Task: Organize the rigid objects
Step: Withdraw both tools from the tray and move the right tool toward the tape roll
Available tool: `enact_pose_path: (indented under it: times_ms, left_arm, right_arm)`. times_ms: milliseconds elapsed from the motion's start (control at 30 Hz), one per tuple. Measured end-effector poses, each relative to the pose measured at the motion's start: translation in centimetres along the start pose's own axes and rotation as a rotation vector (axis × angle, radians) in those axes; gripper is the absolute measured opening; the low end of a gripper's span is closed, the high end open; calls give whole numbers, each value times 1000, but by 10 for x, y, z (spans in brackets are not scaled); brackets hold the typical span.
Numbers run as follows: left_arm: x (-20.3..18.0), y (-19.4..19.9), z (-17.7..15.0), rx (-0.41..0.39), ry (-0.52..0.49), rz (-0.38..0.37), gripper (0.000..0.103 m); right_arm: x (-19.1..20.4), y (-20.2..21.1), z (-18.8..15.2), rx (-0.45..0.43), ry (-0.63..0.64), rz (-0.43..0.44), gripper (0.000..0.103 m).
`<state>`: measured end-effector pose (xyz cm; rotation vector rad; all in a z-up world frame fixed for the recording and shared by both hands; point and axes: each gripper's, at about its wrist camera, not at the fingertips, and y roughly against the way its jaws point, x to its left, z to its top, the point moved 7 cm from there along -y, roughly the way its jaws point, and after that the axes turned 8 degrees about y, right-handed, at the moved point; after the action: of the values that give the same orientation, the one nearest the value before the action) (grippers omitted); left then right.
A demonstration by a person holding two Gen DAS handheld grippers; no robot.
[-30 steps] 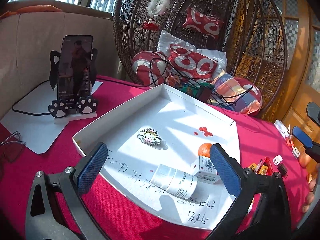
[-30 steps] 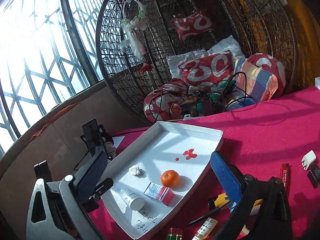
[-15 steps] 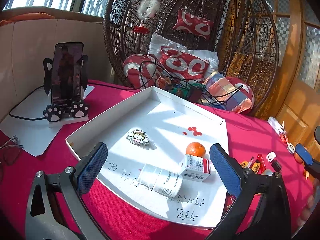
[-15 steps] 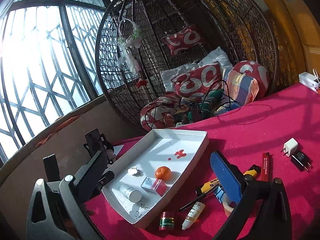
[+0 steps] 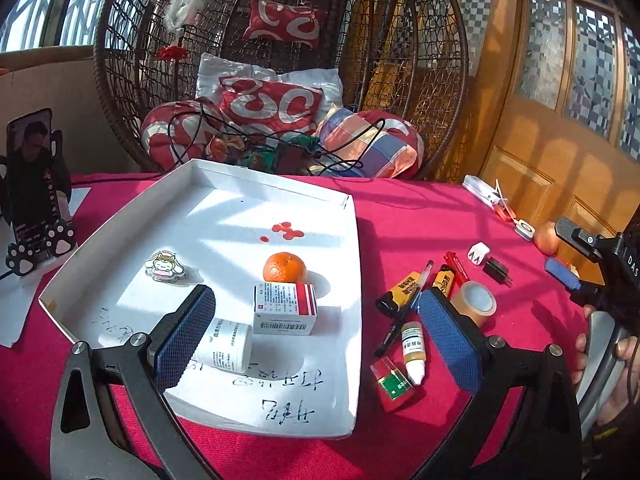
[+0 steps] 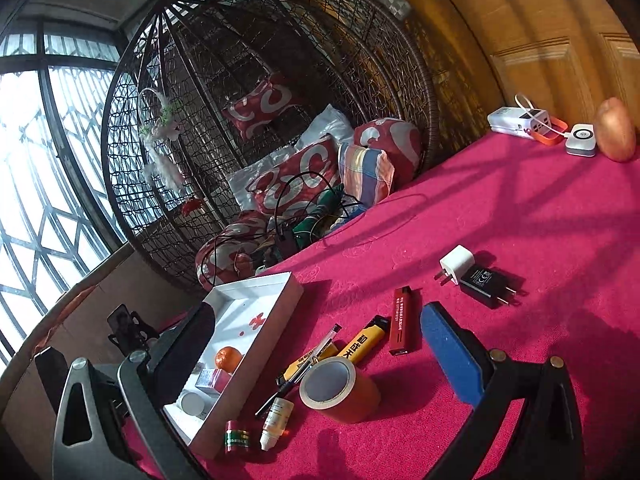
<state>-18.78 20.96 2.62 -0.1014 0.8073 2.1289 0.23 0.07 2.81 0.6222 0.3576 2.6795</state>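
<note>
Both cameras swing rightward since the earlier frames; the loose clutter right of the tray, formerly at the frame edge, now sits centred under the grippers.

Cloth: red, covers the table; carries everything listed.

Tray: white, shallow, walled; serves as the collecting place, judging by its contents; handwriting on the near floor, red spots on the far floor.

Left gripper: empty, fingers wide apart; hovers over the tray's near right corner, one pad above the bottle, the other above the clutter outside.

Right gripper: empty, fingers spread wide; hangs over the tape, probably lining up the next pick.

Tape: brown roll, standing on end, outside the tray; its width needs the wide opening.

Box: red-and-white carton, in the tray, touching the orange.

Bottle: white, lying on its side in the tray, just beside the box.

Orange: in the tray, behind the box.

Lighters: two yellow, outside, side by side near the tape.

Red stick: outside, flat, beside the lighters.

Pen: outside, lying across one lighter.

Dropper: outside, near the tray wall.

Green tin: outside, just beside the dropper.

Plugs: one white, one black, touching, well apart from the tray.

Charm: cartoon figure, flat in the tray.
</note>
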Motion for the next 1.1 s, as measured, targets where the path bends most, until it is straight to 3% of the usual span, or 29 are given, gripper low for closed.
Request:
enact_pose_path:
  times_ms: [100, 300, 467, 533, 567, 600, 800, 1100]
  left_arm:
    - [-28, -2, -9, 41, -74, -69, 103]
    - [-54, -1, -30, 113, -180, -107, 103]
    - [-60, -1, -59, 204, -223, -139, 103]
    - [-65, -2, -68, 231, -221, -170, 103]
    - [-68, -2, -70, 240, -219, -188, 103]
    - [-71, -3, -72, 248, -215, -206, 103]
    - [-81, -18, -74, 286, -197, -211, 103]
    - [-89, -55, -67, 329, -297, -142, 103]
  right_arm:
    - [-7, -4, -4, 26, 32, -42, 103]
    - [10, -47, -40, 287, 235, -27, 103]
    - [22, -74, -62, 381, 320, -3, 103]
    - [24, -81, -67, 403, 351, -5, 97]
    - [23, -85, -71, 422, 366, -10, 81]
    - [21, -88, -76, 455, 363, -7, 57]
    - [16, -82, -72, 439, 319, 11, 56]
    - [19, -86, -73, 451, 297, 29, 57]
